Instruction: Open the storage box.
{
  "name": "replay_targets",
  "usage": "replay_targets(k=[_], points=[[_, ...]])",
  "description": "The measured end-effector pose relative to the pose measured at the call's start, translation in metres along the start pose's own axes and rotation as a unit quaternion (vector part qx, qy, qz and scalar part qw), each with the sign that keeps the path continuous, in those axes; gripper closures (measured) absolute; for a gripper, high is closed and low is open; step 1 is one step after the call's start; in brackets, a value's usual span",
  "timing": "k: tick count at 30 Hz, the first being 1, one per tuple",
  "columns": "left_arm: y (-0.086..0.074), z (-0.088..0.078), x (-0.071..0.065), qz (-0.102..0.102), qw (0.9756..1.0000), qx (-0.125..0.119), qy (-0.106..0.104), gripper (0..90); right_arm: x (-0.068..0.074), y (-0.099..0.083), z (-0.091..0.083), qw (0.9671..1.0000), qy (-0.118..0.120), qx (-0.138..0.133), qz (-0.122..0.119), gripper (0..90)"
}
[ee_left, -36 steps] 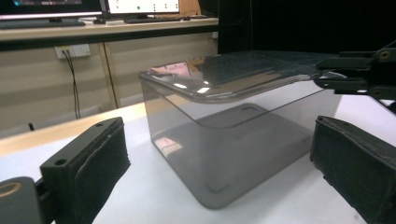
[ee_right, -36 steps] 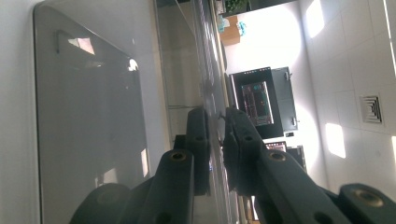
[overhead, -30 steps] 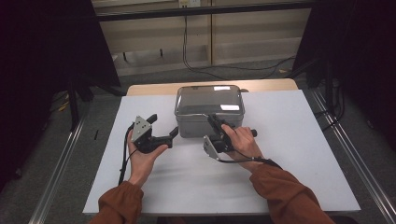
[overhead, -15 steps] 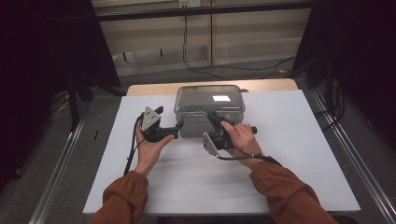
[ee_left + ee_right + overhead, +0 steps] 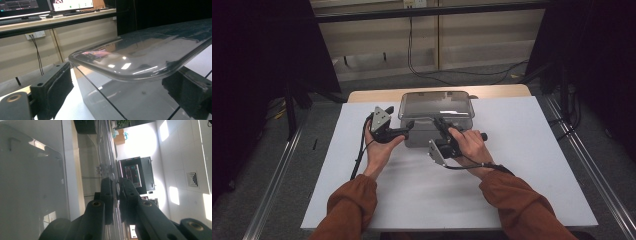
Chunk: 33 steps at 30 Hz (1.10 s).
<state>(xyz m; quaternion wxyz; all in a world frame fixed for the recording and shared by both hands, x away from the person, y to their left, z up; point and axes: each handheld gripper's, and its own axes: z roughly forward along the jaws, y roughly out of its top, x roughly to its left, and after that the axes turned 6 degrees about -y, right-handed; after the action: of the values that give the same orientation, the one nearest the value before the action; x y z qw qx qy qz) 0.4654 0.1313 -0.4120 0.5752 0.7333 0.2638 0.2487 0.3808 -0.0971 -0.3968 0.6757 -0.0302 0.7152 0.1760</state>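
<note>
A clear grey plastic box (image 5: 422, 138) stands at the far middle of the white table (image 5: 532, 165). Its transparent lid (image 5: 437, 104) is tilted up off the box at the front. My right gripper (image 5: 440, 123) is shut on the lid's front edge and holds it raised. At the box's front left corner my left gripper (image 5: 408, 127) is open. In the left gripper view the lid (image 5: 140, 57) hangs above the box wall (image 5: 130, 100), its rim crossing between the open jaws of my left gripper (image 5: 123, 77). In the right gripper view my right gripper (image 5: 116, 187) has its jaws nearly together beside the lid (image 5: 30, 182).
The white table has free room in front of the box and on both sides. A wooden strip (image 5: 507, 91) runs along the far edge behind the box. Metal rails (image 5: 277, 180) flank the table, and cables (image 5: 422, 65) lie on the floor beyond.
The left gripper has moved right, up to the box's front left corner. The lid's front has risen off the box in the right gripper.
</note>
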Motion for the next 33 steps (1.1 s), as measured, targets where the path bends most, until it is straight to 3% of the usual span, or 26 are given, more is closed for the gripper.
replay_targets(k=[2,8,10,13,16,21,24,27,32,33], points=[[0.000,-0.001,0.001,-0.017,0.9998,-0.004,0.000,11.3,0.000,0.000,0.000,1.0000,0.001,0.000,0.002,82.3],[0.004,-0.004,-0.002,0.018,0.9998,-0.001,0.008,18.6,0.002,-0.001,-0.001,0.9999,0.004,0.002,0.013,81.6],[0.003,-0.003,-0.003,0.009,0.9999,-0.006,0.002,22.7,0.001,-0.002,-0.001,0.9999,0.004,0.002,0.015,80.9],[0.004,-0.003,-0.004,0.013,0.9999,-0.008,0.004,22.9,-0.001,-0.003,-0.001,0.9996,0.007,0.006,0.025,78.8],[0.005,-0.004,-0.003,0.020,0.9998,-0.005,0.004,23.4,-0.002,-0.007,0.000,0.9983,0.014,0.009,0.057,71.5],[0.005,-0.006,0.000,0.024,0.9997,-0.006,0.005,23.7,-0.003,-0.018,0.000,0.9928,0.024,0.021,0.115,57.9],[0.006,-0.006,0.000,0.019,0.9998,-0.010,0.005,23.7,-0.006,-0.027,0.000,0.9855,0.031,0.029,0.164,47.0],[0.005,-0.006,0.000,0.023,0.9997,-0.009,0.006,24.1,-0.008,-0.036,-0.001,0.9748,0.038,0.037,0.216,37.1],[0.005,-0.005,-0.001,0.018,0.9998,-0.011,0.001,27.1,-0.012,-0.050,-0.002,0.9536,0.060,0.055,0.290,25.3],[0.005,-0.004,-0.001,0.019,0.9998,-0.007,0.004,27.1,-0.013,-0.053,-0.003,0.9478,0.060,0.054,0.308,23.4]])
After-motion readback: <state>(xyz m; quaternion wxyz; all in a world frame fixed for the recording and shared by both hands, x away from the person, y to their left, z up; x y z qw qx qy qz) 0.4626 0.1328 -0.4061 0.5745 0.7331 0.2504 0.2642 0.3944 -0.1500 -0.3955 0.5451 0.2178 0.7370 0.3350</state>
